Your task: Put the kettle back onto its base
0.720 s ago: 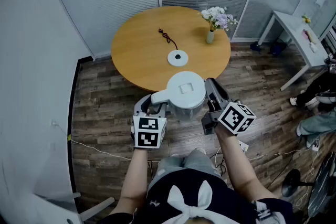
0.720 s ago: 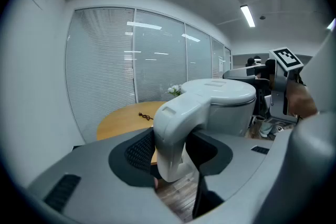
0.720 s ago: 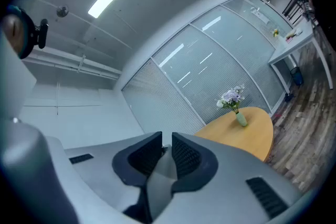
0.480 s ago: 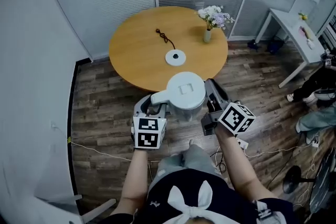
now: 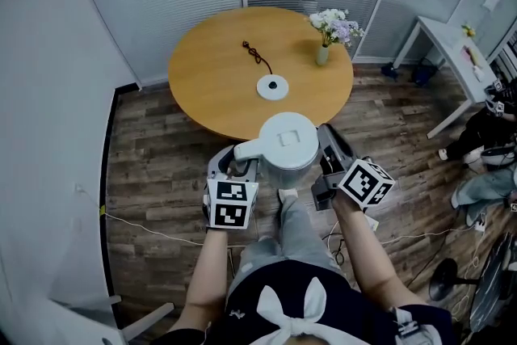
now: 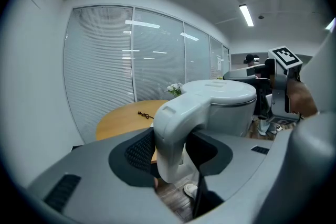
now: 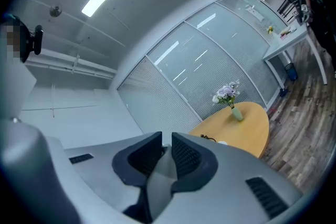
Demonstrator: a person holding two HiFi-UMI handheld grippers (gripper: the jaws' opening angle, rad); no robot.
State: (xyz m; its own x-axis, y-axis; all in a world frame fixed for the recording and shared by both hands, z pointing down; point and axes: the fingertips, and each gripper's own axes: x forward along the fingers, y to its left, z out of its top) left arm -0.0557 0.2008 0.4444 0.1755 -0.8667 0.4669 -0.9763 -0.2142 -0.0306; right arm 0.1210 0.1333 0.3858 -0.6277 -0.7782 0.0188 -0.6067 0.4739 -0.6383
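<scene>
— Kettle first: where is it relative to the round table?

— Off the table. It is held in the air just outside the table's near edge, over the wood floor. The lid is on and the handle points to the person's left.

— And the base?

— It is a white disc lying on the table near its middle, apart from the kettle. A dark cord lies on the table just beyond it. A vase of flowers stands toward the table's far right edge.

— Left gripper?

— It is short of the table's near edge. Its jaws stand wide and clamp the kettle's handle, with one pad on each side.

— Right gripper?

— Also short of the table, at the kettle's side opposite the handle. Its jaws are nearly together and pinch a thin, pale grey part between the pads. It looks like the kettle's spout side, but I cannot tell exactly which part.
</scene>
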